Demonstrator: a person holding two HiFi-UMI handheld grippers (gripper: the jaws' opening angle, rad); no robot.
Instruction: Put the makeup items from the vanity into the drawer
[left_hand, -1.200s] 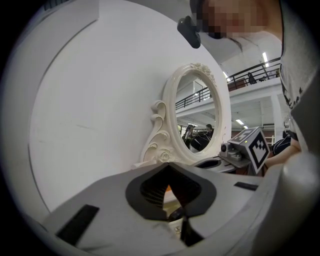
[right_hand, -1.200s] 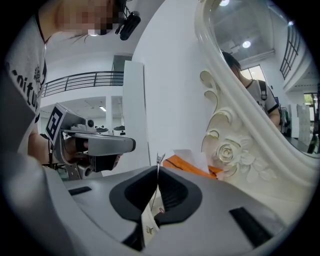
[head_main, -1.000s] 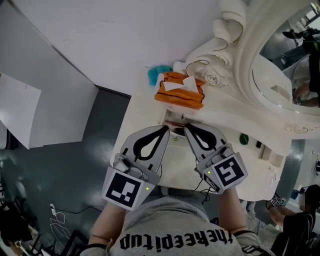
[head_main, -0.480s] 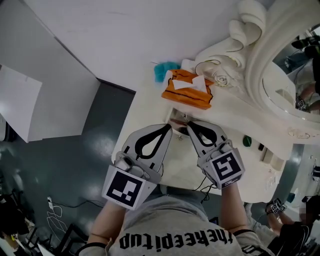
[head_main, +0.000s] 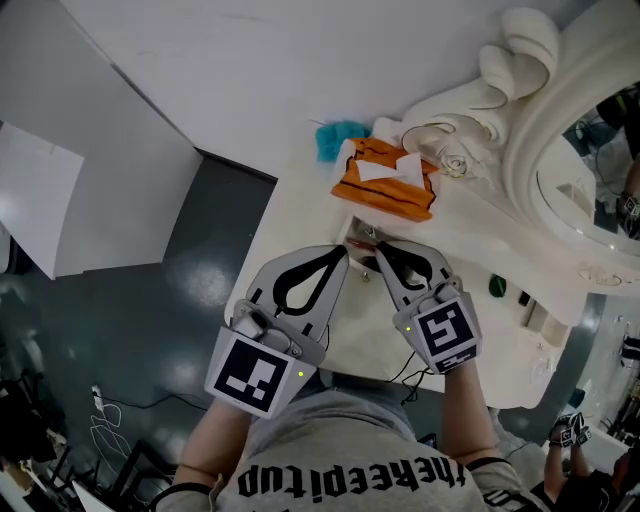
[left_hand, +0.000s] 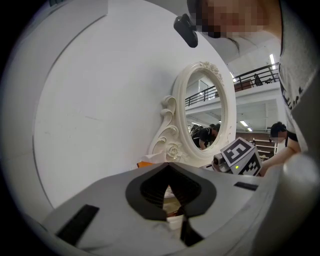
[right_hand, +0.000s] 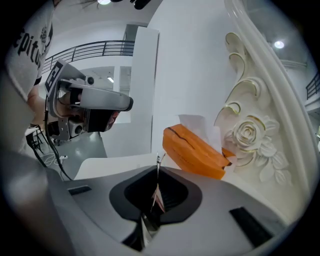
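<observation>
Between the right gripper's (head_main: 378, 250) closed jaws, a thin metal makeup item (right_hand: 156, 196) stayed pinched, hardly shifted in the last second, the orange tissue box (head_main: 385, 182) just ahead. Alongside, the left gripper (head_main: 345, 252) was shut, empty. Dropping it in the drawer probably still remained

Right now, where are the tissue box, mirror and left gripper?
tissue box (right_hand: 192, 150), right gripper view, on its orange side.
mirror (left_hand: 205, 106), left gripper view, on the glass.
left gripper (head_main: 343, 252), head view, between its fingertips.
</observation>
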